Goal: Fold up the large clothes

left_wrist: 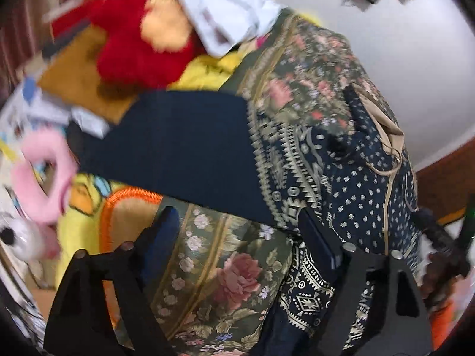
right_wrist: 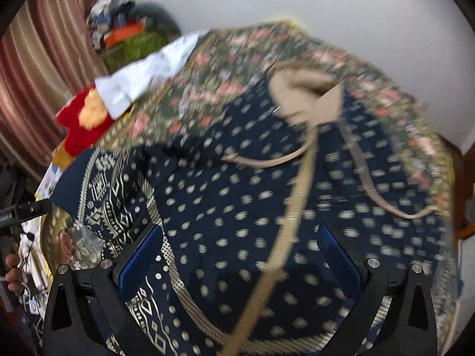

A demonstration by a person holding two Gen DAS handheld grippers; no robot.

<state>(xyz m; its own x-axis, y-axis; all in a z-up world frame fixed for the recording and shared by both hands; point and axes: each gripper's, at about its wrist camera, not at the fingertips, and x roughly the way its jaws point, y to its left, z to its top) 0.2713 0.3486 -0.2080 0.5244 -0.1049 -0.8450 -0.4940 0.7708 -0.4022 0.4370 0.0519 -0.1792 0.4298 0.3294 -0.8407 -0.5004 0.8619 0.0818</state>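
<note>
A red plush toy (left_wrist: pixel 133 47) lies near a pink plush ring (left_wrist: pixel 44 175), beside striped curtains (right_wrist: pixel 38 89).

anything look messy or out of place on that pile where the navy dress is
Yes. The navy dotted garment with beige trim lies rumpled across the green floral bedcover, one patterned edge bunched up at its left. Beyond it sit a red plush toy, a white cloth and a pink fluffy ring, crowding the space for folding.

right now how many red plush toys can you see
1. The red plush toy lies at the far left edge of the floral bedcover, beside a white cloth. More could be hidden under the clothes.
</note>
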